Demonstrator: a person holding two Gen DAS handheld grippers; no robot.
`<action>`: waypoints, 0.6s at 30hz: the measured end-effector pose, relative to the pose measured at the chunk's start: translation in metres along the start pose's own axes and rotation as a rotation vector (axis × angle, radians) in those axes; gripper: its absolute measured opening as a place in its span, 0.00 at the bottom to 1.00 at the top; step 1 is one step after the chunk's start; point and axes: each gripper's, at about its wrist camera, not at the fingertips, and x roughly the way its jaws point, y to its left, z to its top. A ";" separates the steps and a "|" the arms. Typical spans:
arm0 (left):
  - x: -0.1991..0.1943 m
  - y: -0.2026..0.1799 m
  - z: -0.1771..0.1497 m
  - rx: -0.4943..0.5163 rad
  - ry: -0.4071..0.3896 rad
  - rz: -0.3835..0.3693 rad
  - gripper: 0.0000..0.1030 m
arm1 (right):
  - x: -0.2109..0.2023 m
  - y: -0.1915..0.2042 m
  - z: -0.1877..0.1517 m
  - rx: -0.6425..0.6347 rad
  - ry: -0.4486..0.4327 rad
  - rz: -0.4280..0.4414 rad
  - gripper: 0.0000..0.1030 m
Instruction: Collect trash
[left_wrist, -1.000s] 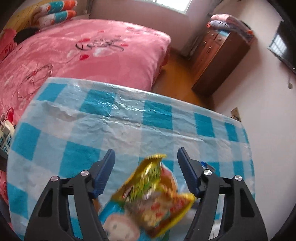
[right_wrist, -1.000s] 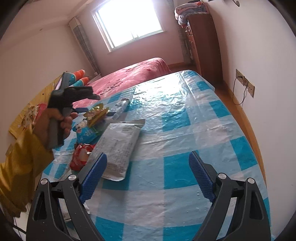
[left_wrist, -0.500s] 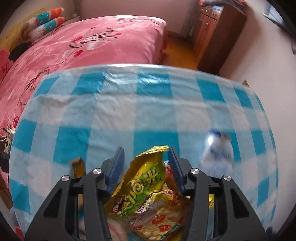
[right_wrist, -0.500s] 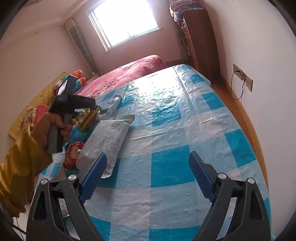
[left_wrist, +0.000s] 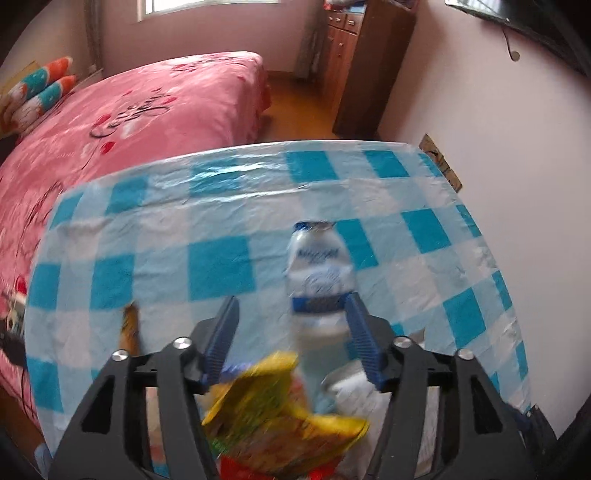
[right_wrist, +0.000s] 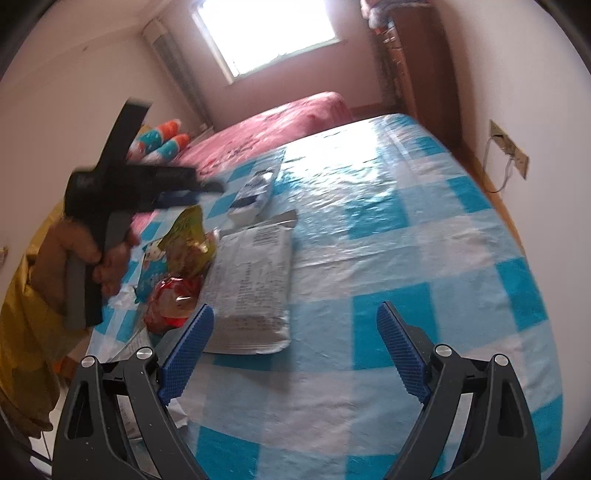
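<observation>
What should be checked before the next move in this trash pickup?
1. Left hand-held gripper gripping the yellow wrapper: not ok; its jaws have just been opening, the wrapper sits low between them, pads off it.
2. Right hand-held gripper free: ok; open, nothing between.
3. Table cleared: not ok; silver packet, red wrapper and bottle lie on the tablecloth.
4. Trash bin in sight: cannot tell; neither view shows one.
5. Left view sharp: not ok; blurred.
</observation>
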 end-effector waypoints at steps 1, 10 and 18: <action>0.008 -0.004 0.004 0.001 0.013 0.003 0.62 | 0.003 0.002 0.002 -0.005 0.008 0.001 0.86; 0.053 -0.013 0.023 0.012 0.056 0.038 0.62 | 0.046 0.026 0.014 -0.071 0.085 -0.031 0.86; 0.060 -0.015 0.017 0.002 0.044 0.056 0.49 | 0.074 0.040 0.019 -0.087 0.105 -0.045 0.89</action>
